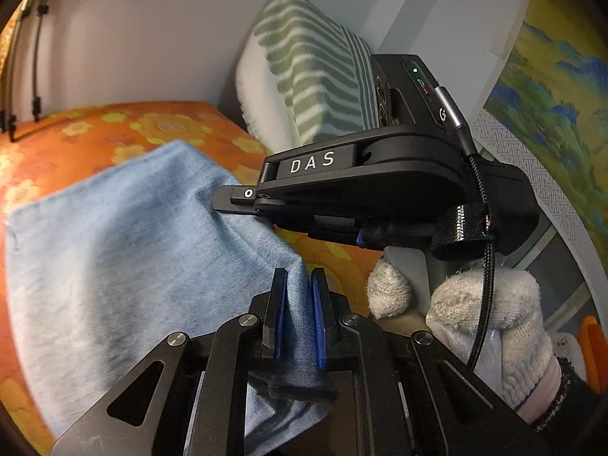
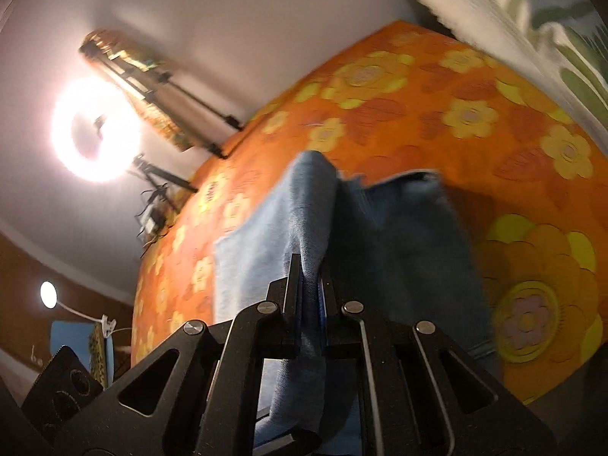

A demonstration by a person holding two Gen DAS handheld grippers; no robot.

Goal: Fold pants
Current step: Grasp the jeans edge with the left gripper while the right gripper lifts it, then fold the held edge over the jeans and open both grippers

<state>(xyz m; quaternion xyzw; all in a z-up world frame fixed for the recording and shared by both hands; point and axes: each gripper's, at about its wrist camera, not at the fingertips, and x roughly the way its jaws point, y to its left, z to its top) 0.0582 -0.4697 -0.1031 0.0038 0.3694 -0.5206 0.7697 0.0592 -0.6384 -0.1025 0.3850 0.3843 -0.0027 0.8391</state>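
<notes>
Left wrist: left tool [image 1: 298, 277] clamped narrow on a fold of the blue pants [image 1: 114, 250]; cloth spreads away to the left over the orange bed [image 1: 95, 129]. Right tool [image 1: 228, 201], in a gloved hand [image 1: 490, 319], pinches the cloth's far edge.
Right wrist: right tool [image 2: 309, 266] shut on a pants [image 2: 410, 235] ridge running straight ahead; long axis unclear w/ blur

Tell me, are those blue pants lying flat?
No. The blue pants are lifted and draped, pinched by the left gripper and right gripper.
</notes>
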